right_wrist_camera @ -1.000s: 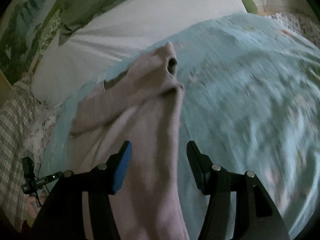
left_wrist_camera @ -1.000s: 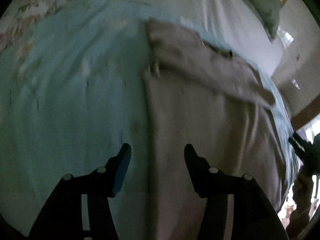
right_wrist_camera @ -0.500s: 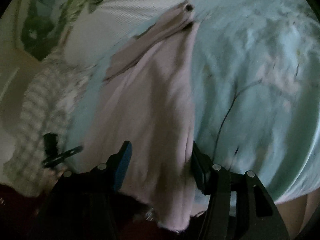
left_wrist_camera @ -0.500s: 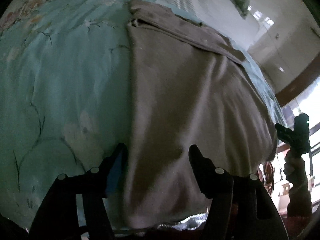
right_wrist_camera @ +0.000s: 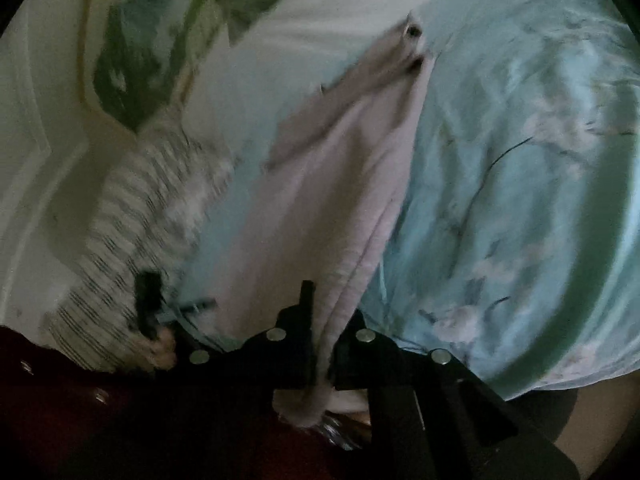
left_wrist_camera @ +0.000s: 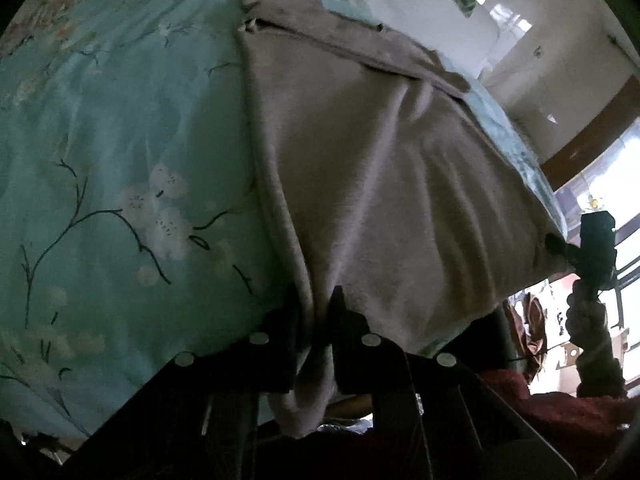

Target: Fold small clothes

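Both grippers have just bitten down. Nearest the lens, the left gripper [left_wrist_camera: 318, 312] is closing, its black jaws pinching the near left corner of the pinkish-grey garment [left_wrist_camera: 380, 184], a bunched tail of cloth hanging out below them; half a second ago those jaws stood wide apart over the hem. Same story on the other side: the right gripper [right_wrist_camera: 326, 320] has clamped hard on the near right edge of the garment [right_wrist_camera: 328, 184], fabric gathered into ridges between the jaws (a moment back they were spread, straddling that edge). So the bottom hem is now held at two points, which reads as the grasp done and the lift-and-fold about to start, likely carrying the hem up toward the far end.

Beyond the jaws, the garment lies flat and lengthwise on the pale blue floral quilt [left_wrist_camera: 120, 140], its far end already doubled over in a band. Further still, a white sheet [right_wrist_camera: 320, 12] and a green pillow [right_wrist_camera: 132, 80]. In the left view, the right gripper [left_wrist_camera: 596, 244] shows at the garment's other corner.
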